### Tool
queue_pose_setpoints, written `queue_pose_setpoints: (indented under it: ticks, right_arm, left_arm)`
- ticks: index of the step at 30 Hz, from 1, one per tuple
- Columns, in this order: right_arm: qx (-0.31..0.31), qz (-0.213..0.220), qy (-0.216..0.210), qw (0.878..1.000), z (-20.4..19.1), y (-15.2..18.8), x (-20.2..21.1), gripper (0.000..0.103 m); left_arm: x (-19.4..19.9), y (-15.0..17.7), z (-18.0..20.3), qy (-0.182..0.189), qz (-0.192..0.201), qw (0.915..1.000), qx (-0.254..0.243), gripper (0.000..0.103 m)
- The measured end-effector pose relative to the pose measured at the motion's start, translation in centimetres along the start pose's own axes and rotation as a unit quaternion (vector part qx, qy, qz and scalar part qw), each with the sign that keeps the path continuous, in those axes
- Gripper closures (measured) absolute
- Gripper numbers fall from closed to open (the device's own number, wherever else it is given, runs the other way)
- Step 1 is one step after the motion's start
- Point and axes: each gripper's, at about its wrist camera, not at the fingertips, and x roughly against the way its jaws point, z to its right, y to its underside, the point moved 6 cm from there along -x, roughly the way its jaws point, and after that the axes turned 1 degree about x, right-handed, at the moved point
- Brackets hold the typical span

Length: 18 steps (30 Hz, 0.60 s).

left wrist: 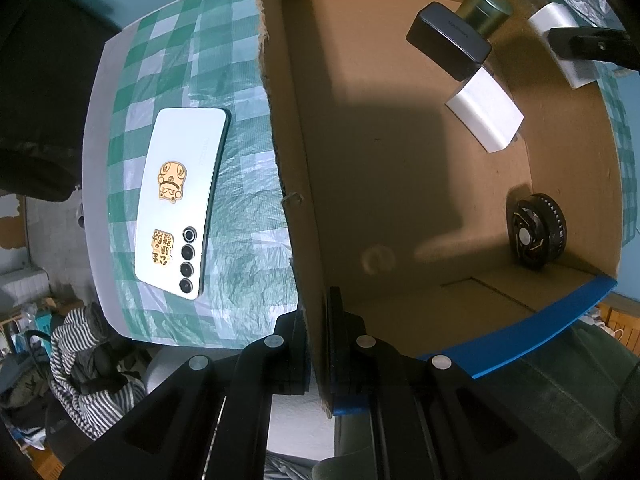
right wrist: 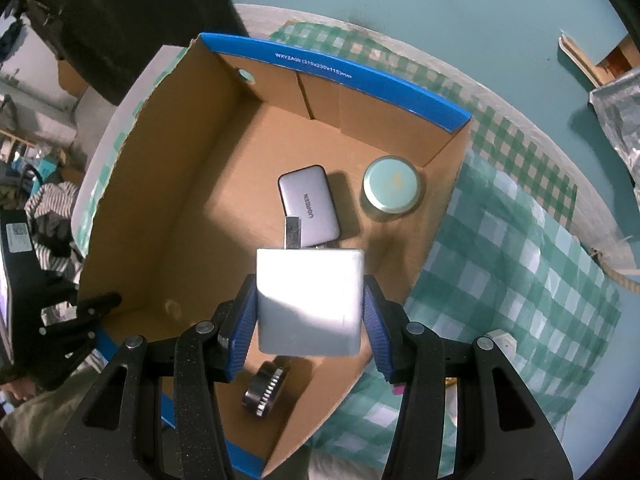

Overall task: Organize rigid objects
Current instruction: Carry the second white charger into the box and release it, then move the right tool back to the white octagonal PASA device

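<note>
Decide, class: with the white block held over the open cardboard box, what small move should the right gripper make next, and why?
Probably lower it a little further, then release. The right gripper grips the white block above the cardboard box, over bare floor between the grey charger and the black wheel, while the left gripper pinches the wall.

A green-and-white checked plastic tablecloth (left wrist: 240,216) covered the table, crinkled in places, with a bare pale strip of tabletop (left wrist: 96,168) showing along its edge. Beyond that edge lay a heap of black-and-white striped fabric (left wrist: 80,364) among dark clutter. A teal wall (right wrist: 420,8) rose behind the table. Near the table's far side sat a crumpled silvery plastic bag (right wrist: 618,120), and beside it a piece of torn brown cardboard (right wrist: 580,60).
</note>
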Motion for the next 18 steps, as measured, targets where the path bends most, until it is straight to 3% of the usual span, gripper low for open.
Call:
queue_pose_setpoints:
  ticks: [10,15,18]
  right_arm:
    - [-0.024,0.011,0.008,1.0,1.0,0.0,0.6,0.053]
    - [-0.031,0.02,0.009,0.999,1.2,0.1,1.5,0.042]
    - [-0.036,0.026,0.008,0.999,1.3,0.1,2.2,0.041]
  left_arm:
    - [-0.1,0.1,-0.2,0.0,-0.001,1.0,-0.003,0.098]
    - [-0.1,0.0,-0.2,-0.001,-0.003,1.0,-0.005,0.098]
    - [-0.1,-0.1,-0.1,-0.002,-0.003,1.0,-0.007,0.098]
